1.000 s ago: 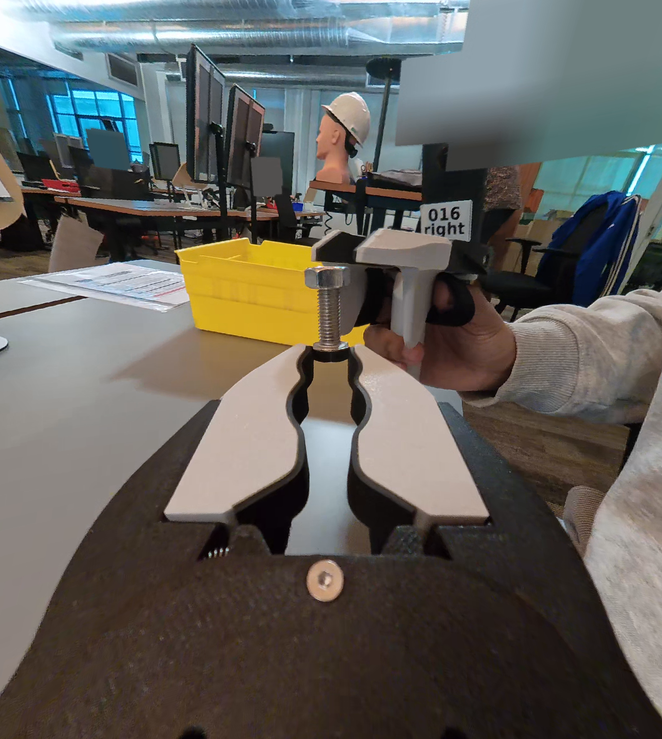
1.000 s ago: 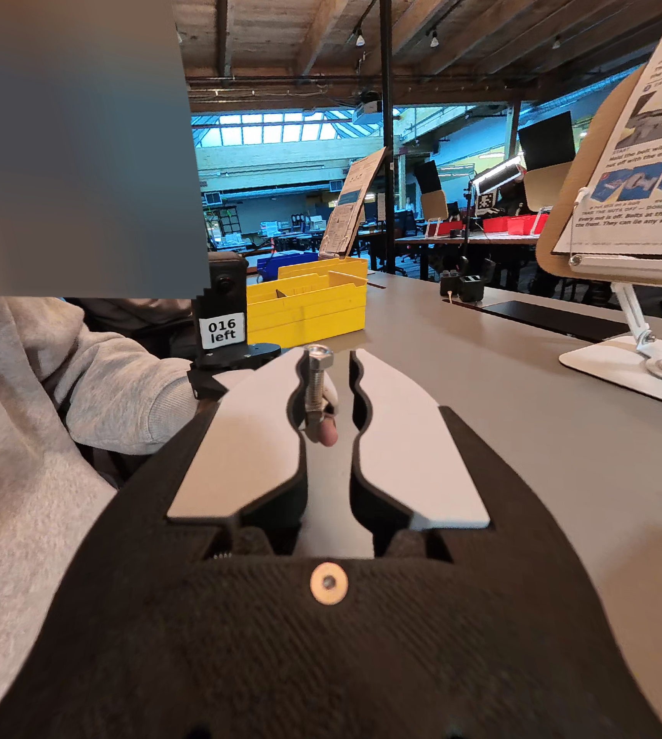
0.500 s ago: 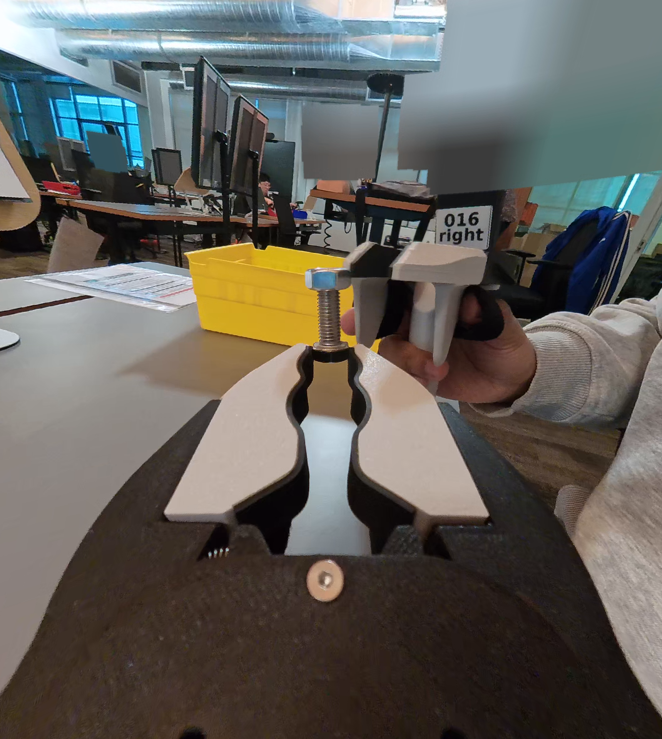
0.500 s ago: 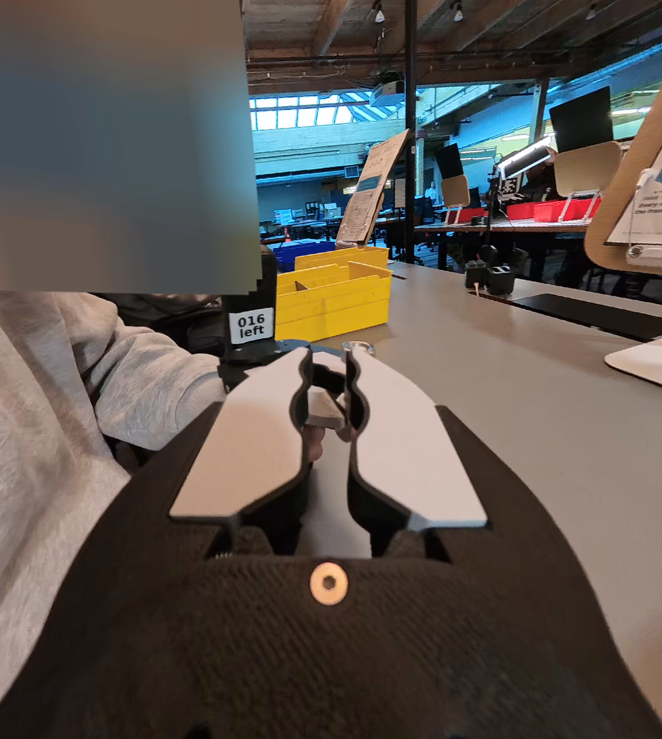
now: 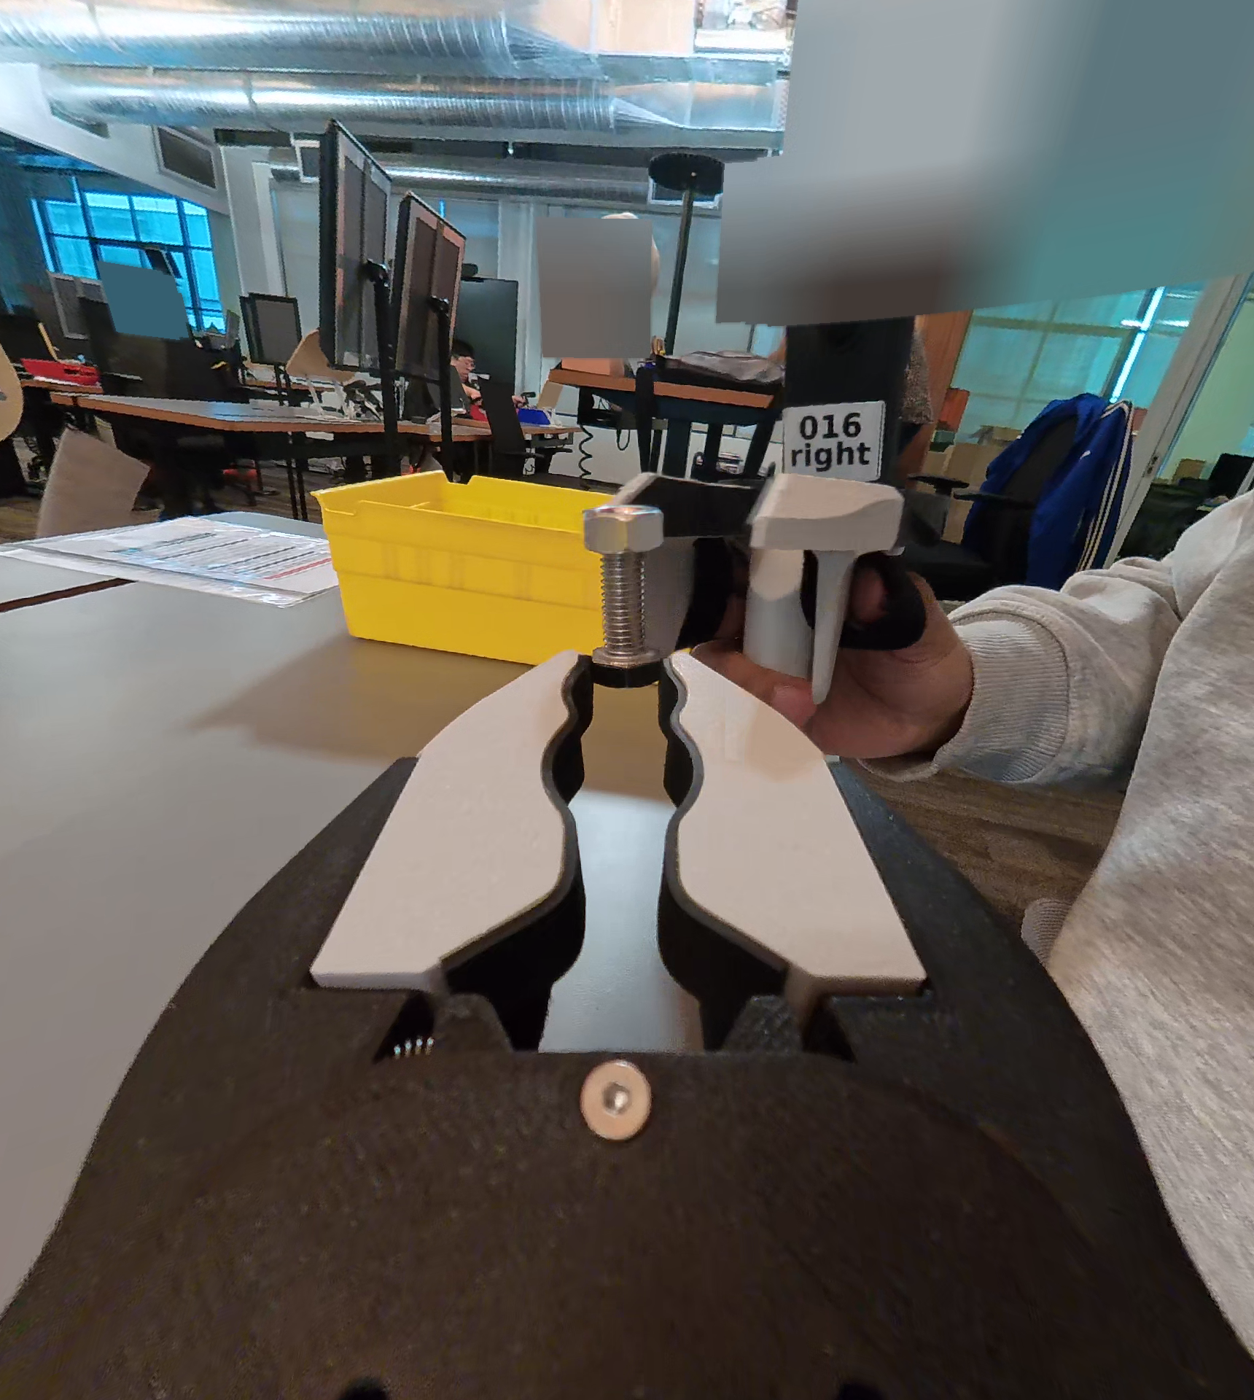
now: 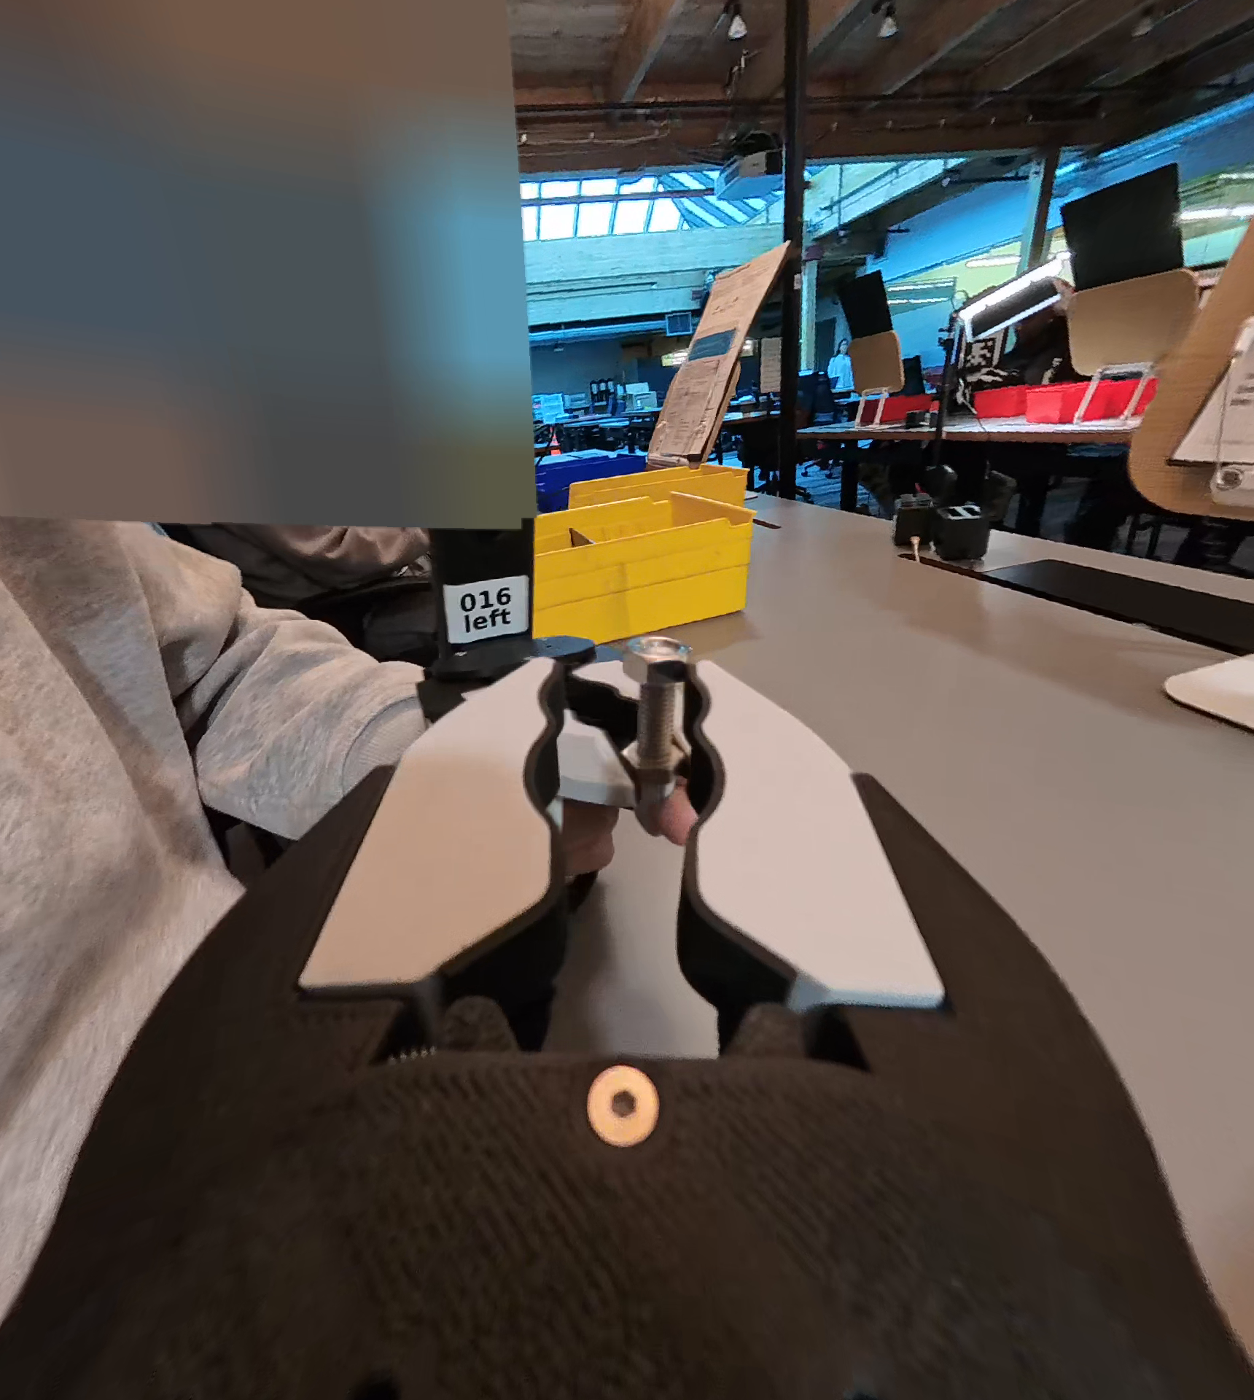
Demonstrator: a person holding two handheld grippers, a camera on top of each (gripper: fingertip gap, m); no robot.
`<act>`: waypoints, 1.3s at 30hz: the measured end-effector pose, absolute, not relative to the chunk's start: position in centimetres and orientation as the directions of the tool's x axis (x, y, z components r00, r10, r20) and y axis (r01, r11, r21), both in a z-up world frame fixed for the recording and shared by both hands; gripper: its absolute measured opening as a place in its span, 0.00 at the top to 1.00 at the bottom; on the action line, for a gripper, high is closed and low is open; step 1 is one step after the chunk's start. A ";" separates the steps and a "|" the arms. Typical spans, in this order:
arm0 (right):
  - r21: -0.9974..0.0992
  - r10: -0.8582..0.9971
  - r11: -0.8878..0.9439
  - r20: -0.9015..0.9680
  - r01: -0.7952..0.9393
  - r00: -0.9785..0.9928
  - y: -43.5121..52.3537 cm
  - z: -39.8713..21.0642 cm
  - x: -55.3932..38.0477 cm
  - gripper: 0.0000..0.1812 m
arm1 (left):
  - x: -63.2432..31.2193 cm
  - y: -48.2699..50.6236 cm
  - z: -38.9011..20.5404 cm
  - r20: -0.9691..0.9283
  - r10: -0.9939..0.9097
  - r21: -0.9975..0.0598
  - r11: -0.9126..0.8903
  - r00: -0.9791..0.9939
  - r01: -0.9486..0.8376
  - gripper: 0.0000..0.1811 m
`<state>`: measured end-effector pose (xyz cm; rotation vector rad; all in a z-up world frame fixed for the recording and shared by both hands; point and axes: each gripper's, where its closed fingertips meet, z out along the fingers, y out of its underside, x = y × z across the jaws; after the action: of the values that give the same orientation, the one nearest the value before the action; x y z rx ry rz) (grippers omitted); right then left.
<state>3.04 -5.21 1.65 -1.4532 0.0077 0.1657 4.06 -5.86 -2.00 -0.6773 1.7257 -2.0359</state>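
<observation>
Above a grey worktop (image 5: 116,757) in an open-plan workshop, the left hand-held gripper (image 5: 625,670) holds a steel hex bolt (image 5: 622,587) upright, its two pale fingers closed narrowly on a dark nut at the foot of the threaded shank, the hex head uppermost. Facing it from the other side, the right hand-held gripper (image 6: 628,704), gripped by a hand (image 5: 874,697) in a grey sleeve (image 5: 1063,667), has its fingers parted to either side of the same bolt; whether they touch the shank cannot be told. From the right wrist view the bolt stands between those fingertips, nearer the right-hand one. A yellow divided bin (image 5: 457,568) sits on the worktop just behind the bolt, with a laminated printed sheet (image 5: 177,553) lying flat to its left. A paper stand on a white base (image 6: 1253,704) rises at the worktop's edge, and desks, monitors and red bins fill the room beyond
</observation>
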 end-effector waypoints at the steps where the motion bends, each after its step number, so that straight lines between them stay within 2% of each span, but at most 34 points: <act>1: -0.989 0.115 0.108 -0.089 -0.102 0.989 -5.3 1.7 2.8 0.85 | 4.1 -5.8 -2.0 0.114 -0.577 -0.985 -0.171 -0.808 -0.016 0.91; 3: -0.989 0.127 0.119 -0.070 -0.085 0.989 -5.5 2.0 2.6 0.91 | 4.1 -5.8 -2.0 0.118 -0.577 -0.985 -0.173 -0.808 -0.020 0.91; 4: -0.988 0.119 0.125 -0.070 -0.085 0.990 -5.6 2.1 2.7 0.91 | 4.1 -5.7 -2.0 0.119 -0.577 -0.984 -0.174 -0.808 -0.020 0.91; 13: -0.985 0.107 0.107 -0.127 -0.138 0.986 -5.2 1.4 3.3 0.83 | 3.8 -6.1 -2.0 0.097 -0.568 -0.988 -0.156 -0.817 -0.009 0.91; 18: -0.990 0.142 0.097 -0.087 -0.102 0.986 -5.4 1.6 2.4 0.90 | 4.1 -5.7 -2.0 0.125 -0.572 -0.984 -0.178 -0.811 -0.025 0.91; 23: -0.986 0.093 0.124 -0.103 -0.114 0.990 -5.5 1.8 3.4 0.84 | 4.0 -5.9 -2.0 0.112 -0.567 -0.986 -0.168 -0.816 -0.019 0.91; 30: -0.985 0.125 0.110 -0.119 -0.133 0.985 -5.0 1.3 2.9 0.76 | 4.0 -5.9 -2.0 0.118 -0.567 -0.985 -0.171 -0.815 -0.024 0.91; 33: -0.991 0.129 0.100 -0.081 -0.094 0.988 -5.0 1.3 2.4 0.78 | 4.1 -5.7 -2.0 0.128 -0.568 -0.983 -0.180 -0.813 -0.029 0.91; 36: -0.991 0.136 0.108 -0.066 -0.081 0.989 -5.3 1.6 2.3 0.85 | 4.2 -5.7 -2.0 0.127 -0.570 -0.984 -0.178 -0.812 -0.029 0.91; 39: -0.988 0.113 0.123 -0.084 -0.098 0.990 -5.4 1.7 2.9 0.82 | 4.1 -5.7 -2.0 0.121 -0.568 -0.985 -0.173 -0.814 -0.025 0.91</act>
<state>2.93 -5.39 1.68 -1.4397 -0.0124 0.1534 4.12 -5.73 -2.00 -0.6794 1.7319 -2.0467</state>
